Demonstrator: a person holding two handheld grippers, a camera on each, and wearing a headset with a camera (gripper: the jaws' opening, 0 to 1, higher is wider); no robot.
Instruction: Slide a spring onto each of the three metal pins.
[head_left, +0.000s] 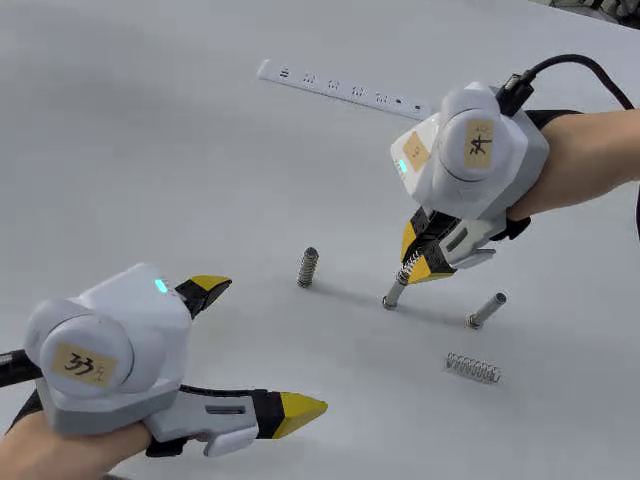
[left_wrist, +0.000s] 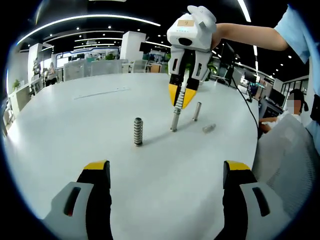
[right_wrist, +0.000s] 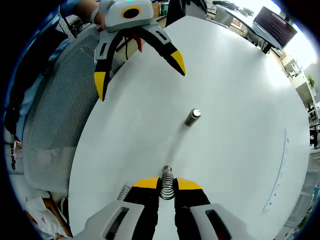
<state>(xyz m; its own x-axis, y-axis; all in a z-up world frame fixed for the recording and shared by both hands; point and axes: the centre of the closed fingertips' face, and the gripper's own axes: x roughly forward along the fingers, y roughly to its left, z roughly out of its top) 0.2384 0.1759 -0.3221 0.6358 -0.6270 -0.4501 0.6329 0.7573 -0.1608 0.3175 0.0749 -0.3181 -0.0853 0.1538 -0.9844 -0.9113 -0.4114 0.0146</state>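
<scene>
Centrally, in the head view, my right gripper (head_left: 418, 258) has its fingers (head_left: 425, 268) clamped on a spring (head_left: 405, 272), whose lower end meets the top of the middle pin (head_left: 391, 297); whether the coils are over the tip I cannot tell. At 9 o'clock from it stands the dressed pin (head_left: 308, 267), upright, a spring seated along its shaft. At 3 o'clock stands the bare pin (head_left: 486, 310), and at 6 o'clock from that a loose spring (head_left: 472, 367) lies flat on the white surface (head_left: 150, 150). A power strip (head_left: 340, 88) lies well apart at 11 o'clock. My left gripper (head_left: 262, 345), at 7 o'clock, holds nothing, its fingers wide apart.

Handling, as I judge it: the spring is light, small and soft along its axis, so a hard pinch would likely buckle the coils or bind them on the shaft, while smooth wire could slip from the fingers. I would grip lightly across the upper coils, leaving the lower end free to ride down. The pins look slim and appear to stand on small bases, so a sideways push may topple them. One pin is dressed, one is in hand, one waits; the loose spring is best taken at mid-length, across its diameter.
</scene>
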